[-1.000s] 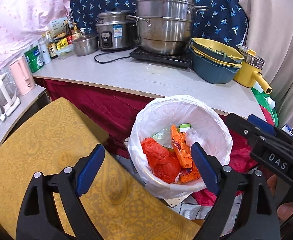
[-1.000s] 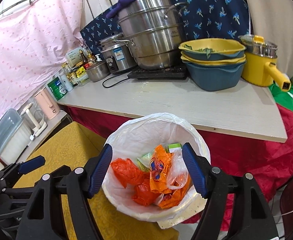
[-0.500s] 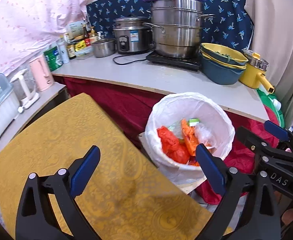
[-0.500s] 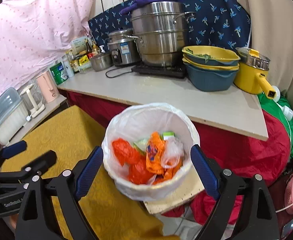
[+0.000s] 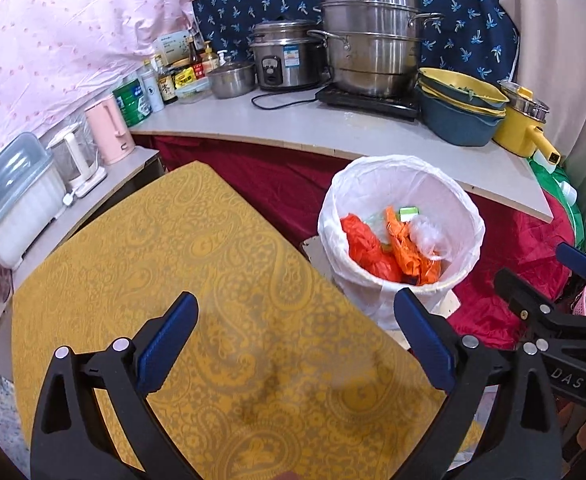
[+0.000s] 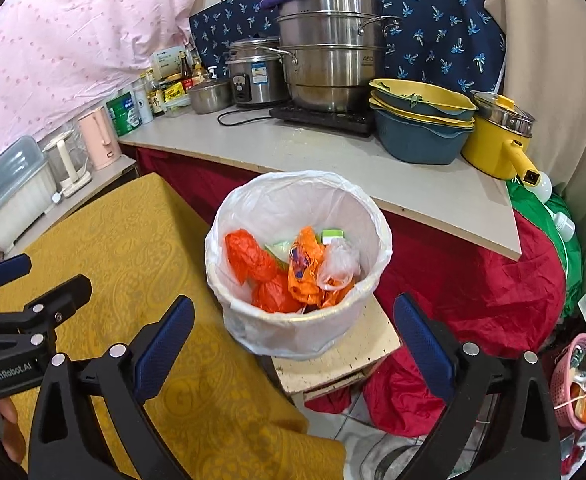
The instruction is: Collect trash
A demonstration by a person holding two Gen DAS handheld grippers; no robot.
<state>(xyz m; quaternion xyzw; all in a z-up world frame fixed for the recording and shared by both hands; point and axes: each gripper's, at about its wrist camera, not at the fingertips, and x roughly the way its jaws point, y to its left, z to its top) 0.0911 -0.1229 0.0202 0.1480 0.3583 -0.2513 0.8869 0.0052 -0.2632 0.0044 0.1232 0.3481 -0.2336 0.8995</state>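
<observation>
The left gripper (image 5: 295, 342) hangs over the yellow patterned table (image 5: 197, 264), its jaws wide open with nothing between them. The right gripper (image 6: 293, 344) has its jaws opening, also empty. The trash bin (image 6: 253, 216), lined with a white bag, stands on a small board (image 6: 345, 364) just beside the table. Orange bags (image 6: 249, 258) and 1 clear bag (image 6: 339, 262) lie inside it.

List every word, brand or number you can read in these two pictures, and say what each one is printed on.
"DAS": on the right gripper, seen from the left wrist.
"GenRobot.AI": on the left gripper, seen from the right wrist.
Bottle labels, the rice cooker sticker and the steamer pot stamp: too small or blurred to read.
</observation>
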